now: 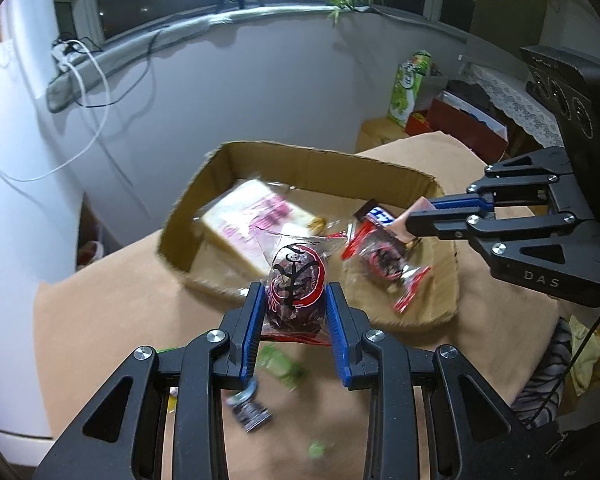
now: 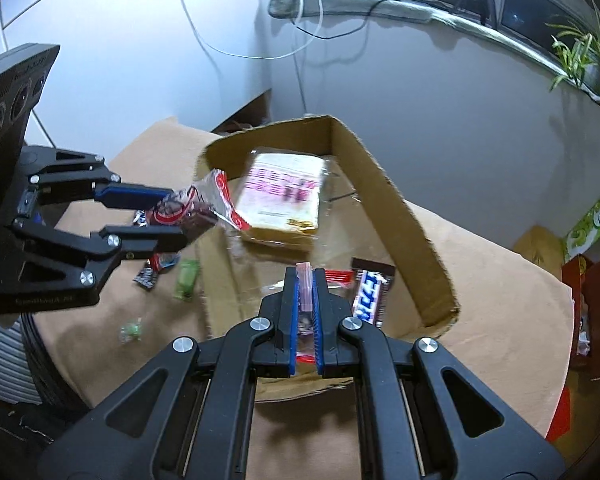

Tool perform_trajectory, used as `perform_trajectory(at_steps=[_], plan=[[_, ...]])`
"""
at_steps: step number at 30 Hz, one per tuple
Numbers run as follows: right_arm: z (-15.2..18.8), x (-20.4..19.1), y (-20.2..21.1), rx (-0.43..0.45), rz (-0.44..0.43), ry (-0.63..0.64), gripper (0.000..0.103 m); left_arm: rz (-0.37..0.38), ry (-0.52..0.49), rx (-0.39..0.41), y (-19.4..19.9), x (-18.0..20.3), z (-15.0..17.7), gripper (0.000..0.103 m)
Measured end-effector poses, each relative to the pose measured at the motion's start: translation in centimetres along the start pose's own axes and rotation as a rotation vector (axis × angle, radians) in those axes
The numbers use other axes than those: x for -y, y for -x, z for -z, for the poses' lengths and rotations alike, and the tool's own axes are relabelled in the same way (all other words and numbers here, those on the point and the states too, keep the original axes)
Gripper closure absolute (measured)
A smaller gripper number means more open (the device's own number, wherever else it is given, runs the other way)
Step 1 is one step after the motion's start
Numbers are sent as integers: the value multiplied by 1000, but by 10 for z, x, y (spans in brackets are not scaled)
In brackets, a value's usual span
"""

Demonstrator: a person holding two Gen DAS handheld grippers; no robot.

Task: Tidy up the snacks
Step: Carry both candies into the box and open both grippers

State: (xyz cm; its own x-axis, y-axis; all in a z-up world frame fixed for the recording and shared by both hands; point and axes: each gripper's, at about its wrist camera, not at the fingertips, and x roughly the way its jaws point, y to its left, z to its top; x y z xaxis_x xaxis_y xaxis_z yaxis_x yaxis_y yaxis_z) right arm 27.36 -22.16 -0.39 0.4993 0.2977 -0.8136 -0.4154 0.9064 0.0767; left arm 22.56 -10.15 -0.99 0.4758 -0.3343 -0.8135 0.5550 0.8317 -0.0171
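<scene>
Left claw [image 1: 295,300] level, clamping a dark pastry packet [image 1: 296,288] beside the cardboard box [image 1: 312,160]; right claw [image 2: 304,292] angled down, pinching a thin pink wrapper [image 2: 303,280], possibly a snack.

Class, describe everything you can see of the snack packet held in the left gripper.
The snack packet is a clear plastic wrapper printed with red bands and black curling marks, with something dark and rounded inside. Its crimped, translucent ends stick out beyond the grip. The left gripper is shut on its sides, the blue finger pads pressing each flank. It is held in the air at the near edge of the cardboard box, not resting on anything; only the pads touch it.
</scene>
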Motion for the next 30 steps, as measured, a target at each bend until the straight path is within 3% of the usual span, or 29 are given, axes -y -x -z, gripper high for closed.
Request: perform_trajectory(at_steps=[16, 18, 19, 20, 21, 30], plan=[[10, 27, -23, -52, 2, -43, 95, 54, -18, -74, -37, 26, -13, 73], [10, 28, -22, -49, 8, -45, 80, 57, -19, -78, -38, 27, -13, 71], [10, 28, -21, -46, 15, -45, 72, 54, -18, -78, -38, 28, -13, 66], [10, 28, -20, -41, 23, -46, 57, 51, -16, -78, -38, 28, -13, 60], [10, 28, -18, -33, 29, -46, 54, 47, -10, -80, -38, 28, -14, 51], [12, 25, -3, -12, 41, -50, 52, 40, 10, -59, -26, 21, -12, 51]])
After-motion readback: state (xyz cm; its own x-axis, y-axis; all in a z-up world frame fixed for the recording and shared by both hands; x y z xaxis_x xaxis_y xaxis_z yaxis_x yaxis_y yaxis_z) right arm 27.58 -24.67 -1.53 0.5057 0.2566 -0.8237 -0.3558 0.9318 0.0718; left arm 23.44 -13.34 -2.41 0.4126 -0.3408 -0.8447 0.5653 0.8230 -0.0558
